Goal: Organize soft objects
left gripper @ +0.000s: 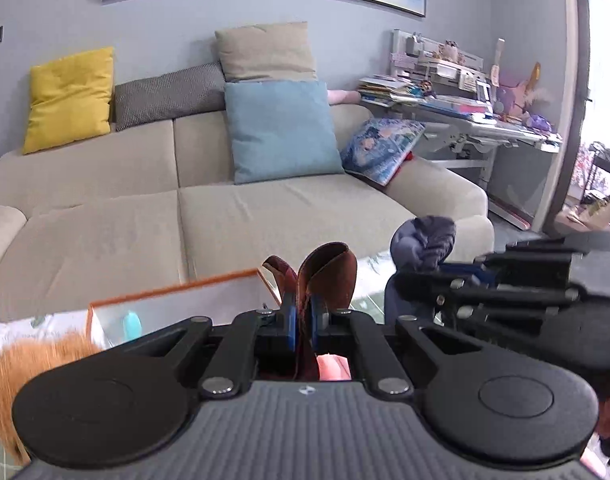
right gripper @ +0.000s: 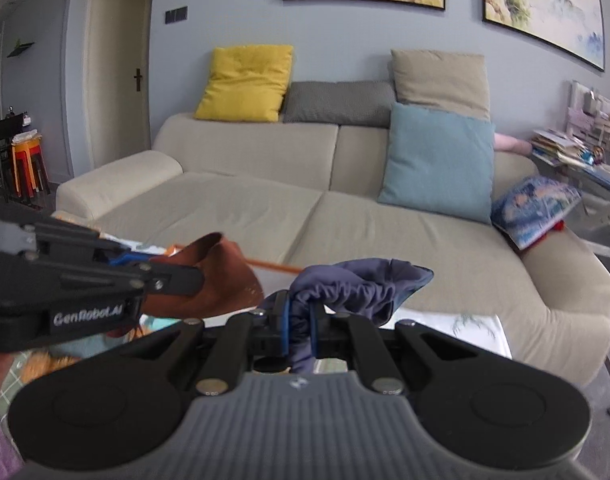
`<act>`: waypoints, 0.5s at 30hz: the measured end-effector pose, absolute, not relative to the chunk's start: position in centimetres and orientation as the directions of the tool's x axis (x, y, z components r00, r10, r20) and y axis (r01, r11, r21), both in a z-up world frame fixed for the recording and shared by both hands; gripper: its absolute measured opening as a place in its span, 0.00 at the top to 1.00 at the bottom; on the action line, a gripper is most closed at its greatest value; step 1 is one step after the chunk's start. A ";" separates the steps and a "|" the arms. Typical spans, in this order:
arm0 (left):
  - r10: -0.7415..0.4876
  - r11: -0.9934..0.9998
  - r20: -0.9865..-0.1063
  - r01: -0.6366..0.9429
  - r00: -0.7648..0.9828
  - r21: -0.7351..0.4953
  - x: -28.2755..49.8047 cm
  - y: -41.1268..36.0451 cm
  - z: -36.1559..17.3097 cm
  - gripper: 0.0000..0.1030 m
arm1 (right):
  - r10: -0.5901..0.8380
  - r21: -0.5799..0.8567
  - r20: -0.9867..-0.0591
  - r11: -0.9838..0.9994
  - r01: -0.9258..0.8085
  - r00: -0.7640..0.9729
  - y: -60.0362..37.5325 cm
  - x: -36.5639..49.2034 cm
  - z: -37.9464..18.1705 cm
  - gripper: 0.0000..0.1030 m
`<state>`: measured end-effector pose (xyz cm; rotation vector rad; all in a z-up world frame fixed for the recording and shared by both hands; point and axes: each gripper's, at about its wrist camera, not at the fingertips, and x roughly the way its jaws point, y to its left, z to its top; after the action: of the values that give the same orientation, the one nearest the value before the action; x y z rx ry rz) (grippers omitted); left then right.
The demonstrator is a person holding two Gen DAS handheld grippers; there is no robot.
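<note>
Two cloths are in our grip, one to each gripper, and both hang in the air in front of the sofa [right gripper: 265, 216]. Our left gripper [left gripper: 303, 322] has its fingers pinched narrow on a brown cloth [left gripper: 329, 276], which stands up from the pads in a folded flap. Our right gripper [right gripper: 299, 330] is likewise clamped on a blue cloth [right gripper: 357, 286], whose bunched length trails off to the right of the fingers.

What matters for the next move, as we judge it, is that the sofa seat lies straight ahead of both tools and a little lower, with the right gripper just beside the left on its right. Neither is clearly nearer the seat; the brown cloth faces the middle cushion, the blue one the right cushion.

Open room is good: both seat cushions are bare across the front. At the back stand a yellow pillow [right gripper: 247, 82], a blue pillow [right gripper: 437, 160] and a patterned one [right gripper: 535, 208] against the right armrest, so the free width lies left of that. Below us an orange-edged tray [left gripper: 173, 292] sits near the sofa's front edge; we would carry the cloths over it. With the grippers so close, the cloths could brush each other.
</note>
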<state>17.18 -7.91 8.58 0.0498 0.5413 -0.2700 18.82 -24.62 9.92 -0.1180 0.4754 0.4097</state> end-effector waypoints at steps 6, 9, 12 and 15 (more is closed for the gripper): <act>-0.208 0.973 -0.518 0.231 0.830 -0.019 21.3 -6.6 10.1 0.93 | 0.424 0.011 -0.444 0.883 -0.468 0.790 -22.6 23.5 10.1 0.94; -0.182 0.977 -0.542 0.212 0.820 -0.007 23.1 -5.7 10.3 0.93 | 0.466 0.044 -0.451 0.864 -0.502 0.762 -21.5 25.9 9.7 0.94; -0.153 0.979 -0.594 0.204 0.790 0.020 25.4 -4.8 10.0 0.93 | 0.503 0.088 -0.474 0.844 -0.529 0.723 -20.2 28.4 8.6 0.94; -0.134 0.980 -0.676 0.197 0.724 0.016 28.1 -3.8 9.3 0.93 | 0.550 0.158 -0.517 0.814 -0.559 0.655 -18.8 31.2 6.7 0.94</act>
<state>28.12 -3.83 9.30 0.0894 0.7386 -0.1831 31.19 -18.83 6.71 -0.0159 0.5812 0.6288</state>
